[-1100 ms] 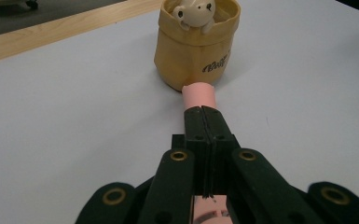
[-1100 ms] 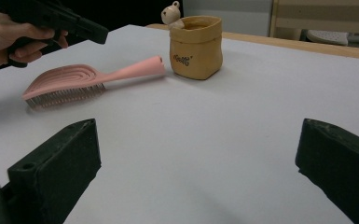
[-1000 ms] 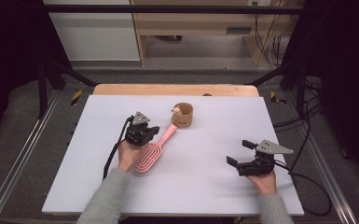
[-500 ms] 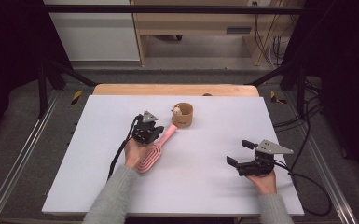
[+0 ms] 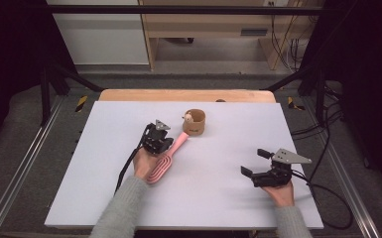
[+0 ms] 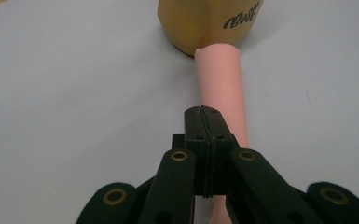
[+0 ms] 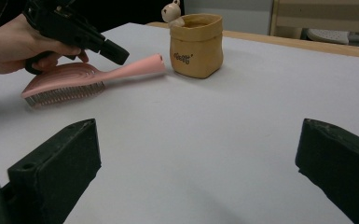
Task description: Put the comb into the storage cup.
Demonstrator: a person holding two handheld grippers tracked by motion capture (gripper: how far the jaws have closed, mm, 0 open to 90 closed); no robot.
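A pink hairbrush (image 5: 164,161) lies flat on the white table (image 5: 104,148), its handle pointing at a small tan pouch (image 5: 195,123). My left gripper (image 5: 169,143) hovers over the handle with its jaws shut together and nothing between them. In the left gripper view the closed tips (image 6: 204,110) sit just above the pink handle (image 6: 219,79), whose end meets the pouch (image 6: 205,23). My right gripper (image 5: 254,162) rests near the front right of the table, open and empty. From the right gripper view its jaws (image 7: 196,126) frame the brush (image 7: 74,77) and pouch (image 7: 196,44).
A small toy figure (image 7: 171,9) peeks over the pouch's rim. A wooden board (image 5: 186,95) borders the table's far edge. Cables (image 5: 327,193) trail off the right gripper toward the table's right side.
My left gripper has shifted a little to the right along the brush toward the pouch and sunk slightly. The right gripper has stayed still.
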